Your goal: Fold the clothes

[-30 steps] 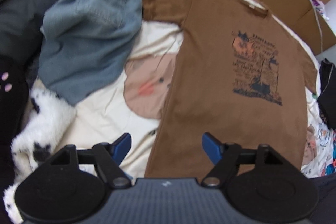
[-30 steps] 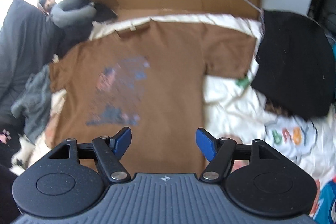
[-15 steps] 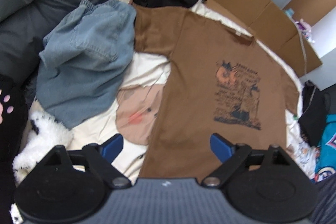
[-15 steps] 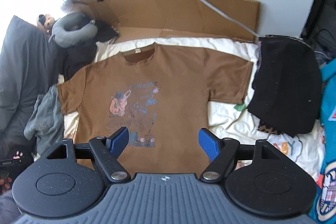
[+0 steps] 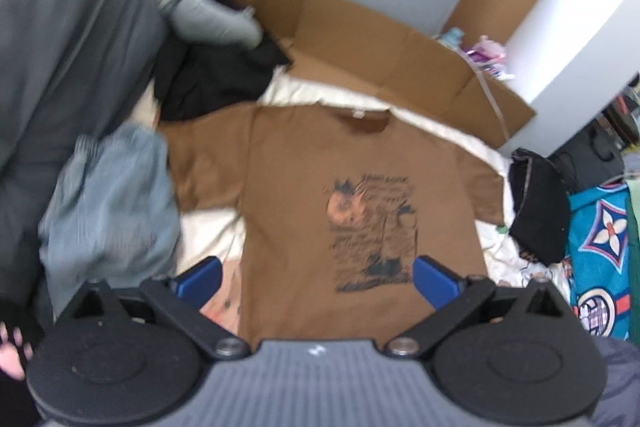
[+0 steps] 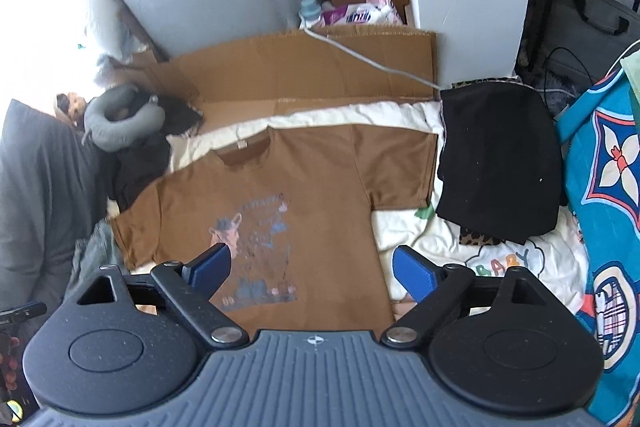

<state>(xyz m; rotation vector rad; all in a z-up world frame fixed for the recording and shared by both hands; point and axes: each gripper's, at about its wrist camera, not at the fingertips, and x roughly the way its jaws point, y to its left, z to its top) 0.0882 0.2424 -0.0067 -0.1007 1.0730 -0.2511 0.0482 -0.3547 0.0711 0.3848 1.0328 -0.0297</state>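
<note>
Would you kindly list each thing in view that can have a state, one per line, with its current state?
Brown printed T-shirt: spread flat, print up, unfolded.
Faded blue denim garment: crumpled, unfolded, beside the shirt's sleeve.
Black garment: lying in a heap beside the other sleeve.
Grey neck pillow: curled, resting past the shirt.
Left gripper: jaws open, empty.
Right gripper: jaws open, empty.

Home bedroom, lived-in. Evidence: cream printed bedsheet [image 6: 516,259] w/ brown T-shirt [image 6: 320,187] spread flat, loose garments around it, grey neck pillow [image 6: 120,119] at the edge. Flattened cardboard [image 6: 320,67] lines the wall; blue patterned blanket [image 6: 608,187] lies alongside.
</note>
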